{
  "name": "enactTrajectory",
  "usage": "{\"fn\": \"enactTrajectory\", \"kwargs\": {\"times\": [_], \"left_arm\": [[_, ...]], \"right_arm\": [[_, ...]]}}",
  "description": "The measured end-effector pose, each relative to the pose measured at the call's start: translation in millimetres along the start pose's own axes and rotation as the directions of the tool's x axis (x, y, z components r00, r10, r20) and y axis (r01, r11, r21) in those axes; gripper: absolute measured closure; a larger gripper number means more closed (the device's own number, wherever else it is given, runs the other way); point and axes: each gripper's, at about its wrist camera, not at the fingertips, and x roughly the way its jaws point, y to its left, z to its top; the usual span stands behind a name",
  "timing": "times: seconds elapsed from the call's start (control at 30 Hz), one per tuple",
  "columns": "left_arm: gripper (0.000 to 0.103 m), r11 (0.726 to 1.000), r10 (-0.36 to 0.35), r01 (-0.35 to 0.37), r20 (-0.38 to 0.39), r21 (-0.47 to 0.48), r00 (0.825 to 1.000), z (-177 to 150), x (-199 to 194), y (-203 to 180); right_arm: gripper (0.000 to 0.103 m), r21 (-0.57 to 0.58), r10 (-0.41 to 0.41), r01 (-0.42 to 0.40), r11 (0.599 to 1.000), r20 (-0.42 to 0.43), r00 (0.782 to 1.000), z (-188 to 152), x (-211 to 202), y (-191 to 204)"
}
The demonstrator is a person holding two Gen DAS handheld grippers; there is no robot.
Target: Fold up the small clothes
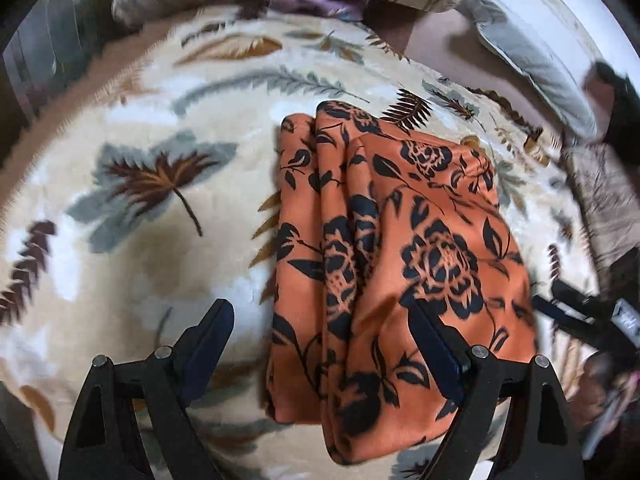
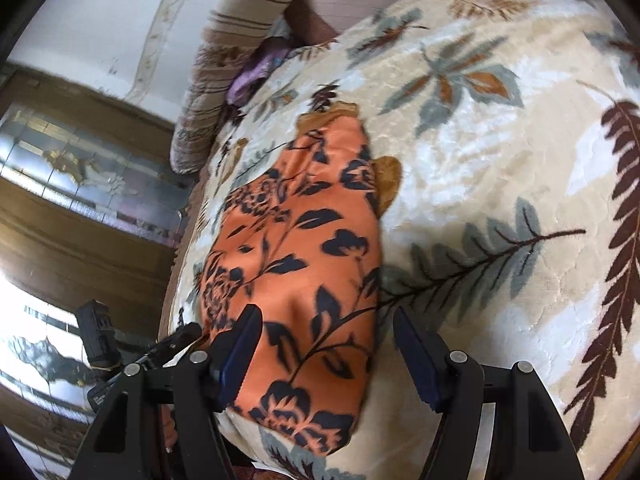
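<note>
My left claw (image 1: 320, 344), jaws apart, straddles the near left edge of the folded orange floral garment (image 1: 396, 264); its long axis runs straight ahead. My right claw (image 2: 324, 344), also apart and empty, straddles the opposite edge.

No legible text, labels, brands, numbers or signs in either wrist view. Pale marks visible on a small black part (image 1: 626, 320) at the far right edge of the left wrist view, too blurred to read. Similar faint marks on a black device (image 2: 98, 334) at the near left of the right wrist view, likewise unreadable. Patterns on the orange cloth (image 1: 400, 248) and on the cream blanket (image 1: 160, 120) floral and leaf motifs only, no lettering.
</note>
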Motion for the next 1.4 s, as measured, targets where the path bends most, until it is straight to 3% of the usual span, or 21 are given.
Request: {"fn": "enactTrajectory", "kwargs": {"times": [0.13,0.3,0.63,0.7,0.83,0.93,1.03,1.13,1.23,1.4], "left_arm": [[0.014,0.996,-0.093,0.093,-0.041,-0.018,0.995,9,9,3],[0.014,0.992,-0.117,0.119,-0.080,0.028,0.990,13,21,-6],[0.014,0.979,-0.191,0.197,-0.109,0.043,0.975,13,36,-11],[0.021,0.976,-0.200,0.208,-0.113,0.060,0.973,13,36,-13],[0.040,0.975,-0.188,0.199,-0.114,0.098,0.976,15,34,-20],[0.044,0.977,-0.178,0.189,-0.108,0.101,0.978,15,34,-22],[0.043,0.982,-0.133,0.144,-0.097,0.124,0.986,12,34,-29],[0.032,0.989,-0.106,0.116,-0.104,0.095,0.989,11,38,-32],[0.030,0.991,-0.091,0.101,-0.112,0.084,0.990,10,42,-31],[0.053,0.989,-0.016,0.026,-0.065,0.144,0.998,6,30,-44]], "right_arm": [[0.031,0.068,0.061,-0.060,0.996,-0.021,0.998,6,14,-10],[0.032,0.129,0.125,-0.113,0.985,-0.088,0.988,8,42,-16],[0.031,0.086,0.133,-0.126,0.988,-0.081,0.988,13,62,-5],[0.033,0.052,0.114,-0.110,0.993,-0.076,0.991,14,65,2],[0.044,0.008,0.089,-0.088,0.996,-0.064,0.994,14,70,9],[0.048,-0.020,0.070,-0.071,0.997,-0.050,0.996,13,71,13],[0.048,-0.025,0.063,-0.064,0.998,-0.047,0.997,13,72,14],[0.048,-0.015,0.070,-0.071,0.997,-0.050,0.996,13,71,10],[0.048,-0.021,0.067,-0.068,0.997,-0.045,0.997,11,71,10],[0.053,-0.081,0.037,-0.038,0.996,-0.015,0.999,7,66,22]]}}
